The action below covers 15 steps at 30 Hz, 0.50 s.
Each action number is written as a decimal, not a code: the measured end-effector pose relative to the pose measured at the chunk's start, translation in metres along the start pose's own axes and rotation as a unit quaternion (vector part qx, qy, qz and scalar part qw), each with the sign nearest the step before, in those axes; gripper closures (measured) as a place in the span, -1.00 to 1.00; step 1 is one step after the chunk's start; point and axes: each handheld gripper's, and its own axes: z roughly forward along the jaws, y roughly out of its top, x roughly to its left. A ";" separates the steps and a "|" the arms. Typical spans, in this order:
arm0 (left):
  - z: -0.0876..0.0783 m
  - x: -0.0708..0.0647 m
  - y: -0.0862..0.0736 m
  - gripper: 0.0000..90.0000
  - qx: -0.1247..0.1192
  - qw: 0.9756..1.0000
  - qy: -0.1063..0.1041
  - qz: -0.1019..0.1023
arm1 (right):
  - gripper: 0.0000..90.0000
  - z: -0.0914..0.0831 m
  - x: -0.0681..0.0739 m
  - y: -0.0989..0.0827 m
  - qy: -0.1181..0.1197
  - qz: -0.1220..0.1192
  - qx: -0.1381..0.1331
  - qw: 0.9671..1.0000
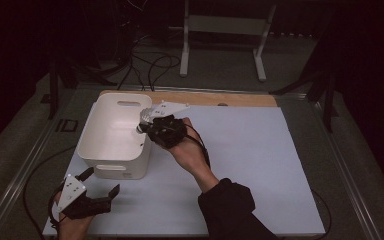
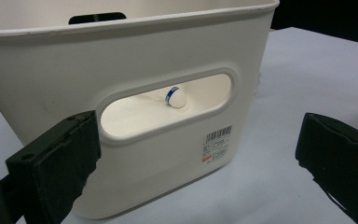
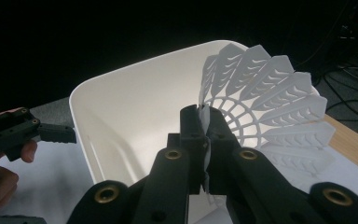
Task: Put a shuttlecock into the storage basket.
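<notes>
My right gripper (image 1: 146, 128) hangs over the right rim of a white plastic bin (image 1: 111, 157) and is shut on the skirt of a white plastic shuttlecock (image 1: 144, 118). In the right gripper view the jaws (image 3: 204, 120) pinch the skirt's edge, and the shuttlecock (image 3: 265, 112) fans out to the right above the bin (image 3: 135, 98). Through the bin's handle slot in the left gripper view shows a white cork tip with a blue band (image 2: 175, 96). My left gripper (image 1: 100, 182) stands open just in front of the bin (image 2: 121, 56), its jaws (image 2: 196, 135) wide apart with nothing held.
The bin sits at the back left of a white mat (image 1: 250, 150) on a table with a wooden back edge (image 1: 240, 99). A white stand (image 1: 220, 30) and black cables (image 1: 150, 62) lie on the floor beyond. A barcode label (image 2: 218, 142) is on the bin's near wall.
</notes>
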 end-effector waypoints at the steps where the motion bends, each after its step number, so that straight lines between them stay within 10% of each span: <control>1: 0.000 0.000 0.000 -0.98 0.000 1.000 0.000 0.000 | 0.96 0.001 0.000 0.000 -0.001 -0.004 0.000 1.000; 15: 0.000 0.000 0.000 -0.98 0.000 1.000 0.000 0.000 | 0.96 0.006 0.003 0.002 0.005 -0.006 -0.001 1.000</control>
